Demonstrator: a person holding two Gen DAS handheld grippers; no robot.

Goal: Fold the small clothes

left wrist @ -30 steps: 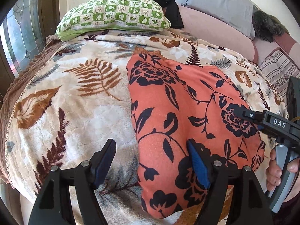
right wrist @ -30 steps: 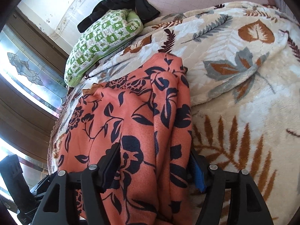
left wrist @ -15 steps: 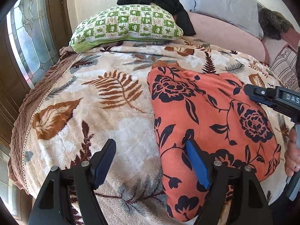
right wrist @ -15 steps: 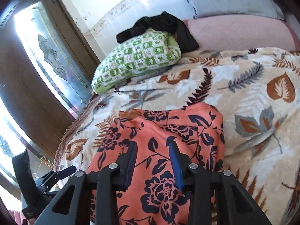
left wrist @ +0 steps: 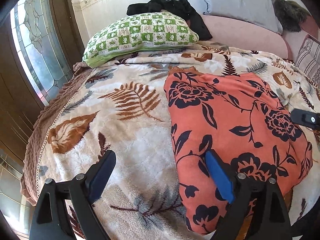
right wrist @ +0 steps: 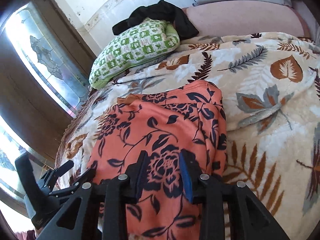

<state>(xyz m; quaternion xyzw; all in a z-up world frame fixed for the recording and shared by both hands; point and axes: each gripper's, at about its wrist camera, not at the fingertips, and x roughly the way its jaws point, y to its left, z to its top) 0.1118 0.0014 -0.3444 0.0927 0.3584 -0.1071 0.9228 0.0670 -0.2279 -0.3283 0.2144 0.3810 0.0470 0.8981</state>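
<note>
An orange garment with a dark floral print (left wrist: 230,120) lies folded on a leaf-patterned blanket (left wrist: 130,136). My left gripper (left wrist: 160,156) hovers at the garment's near left edge. Its jaws are opening, the blue pad (left wrist: 218,176) over the cloth and the other finger over bare blanket, pressing nothing. My right gripper (right wrist: 163,154) stands over the garment's (right wrist: 150,120) near right part, its jaws narrow with a raised fold of the orange cloth pinched between the pads. The tip of the right gripper (left wrist: 304,118) shows at the right edge of the left wrist view.
A green checked pillow (left wrist: 140,36) with black clothing (left wrist: 170,6) on it lies at the head of the bed. Behind are a grey pillow (left wrist: 236,4) and a pink cushion (left wrist: 246,32). A stained-glass window (left wrist: 34,46) and the bed's left edge (left wrist: 38,128) are close by.
The right jaws closed from wide around the garment's right side to narrow on a fold, and that gripper rose a little. The left gripper tilted upward and its jaws spread wider.
</note>
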